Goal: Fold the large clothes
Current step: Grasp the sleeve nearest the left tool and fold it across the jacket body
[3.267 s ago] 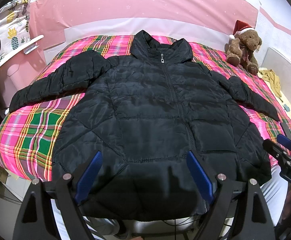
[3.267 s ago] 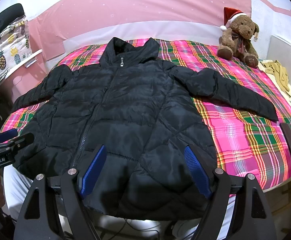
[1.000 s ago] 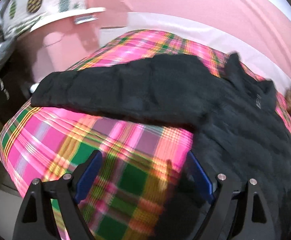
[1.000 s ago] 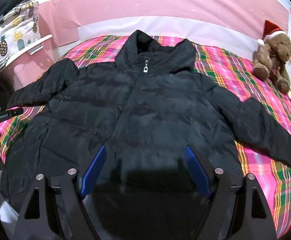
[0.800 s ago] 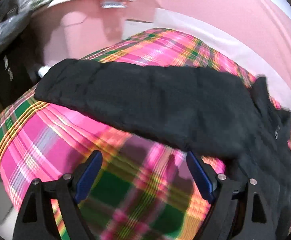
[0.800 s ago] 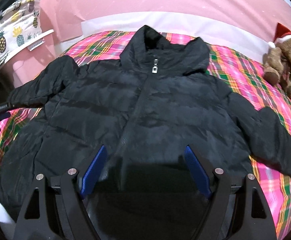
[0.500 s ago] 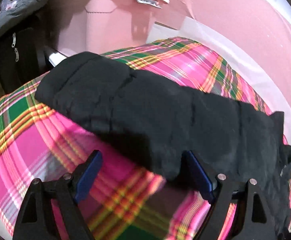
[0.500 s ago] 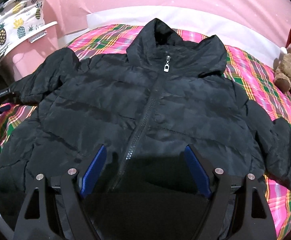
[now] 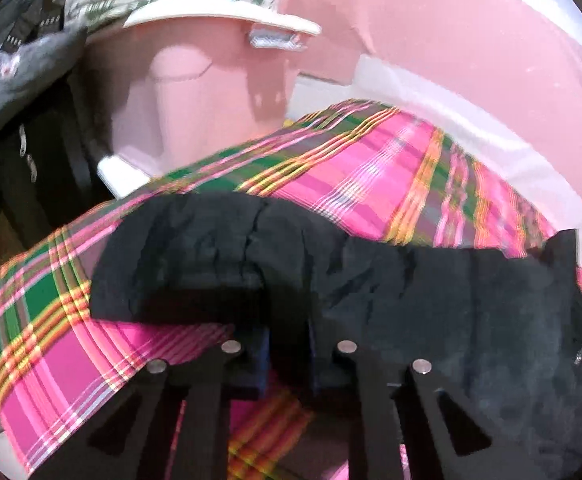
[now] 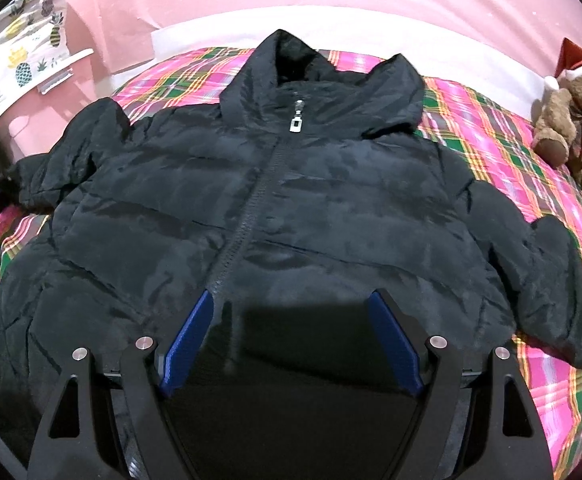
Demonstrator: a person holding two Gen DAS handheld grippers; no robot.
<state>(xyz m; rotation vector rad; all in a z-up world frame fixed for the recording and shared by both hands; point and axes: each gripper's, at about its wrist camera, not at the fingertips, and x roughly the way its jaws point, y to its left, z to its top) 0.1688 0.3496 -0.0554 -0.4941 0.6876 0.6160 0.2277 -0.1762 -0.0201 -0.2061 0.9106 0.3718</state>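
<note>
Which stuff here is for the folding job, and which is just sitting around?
For the job:
black puffer jacket
its sleeve
left claw, shut on the sleeve
right claw, open

Just sitting around:
teddy bear in Santa hat
plaid bedspread
pineapple-print cloth

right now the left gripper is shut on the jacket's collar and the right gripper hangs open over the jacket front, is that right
Not quite. The left gripper is shut on the jacket's sleeve, out over the plaid blanket, not on the collar; the left wrist view shows this. The right gripper does hang open over the front of the jacket.
</note>
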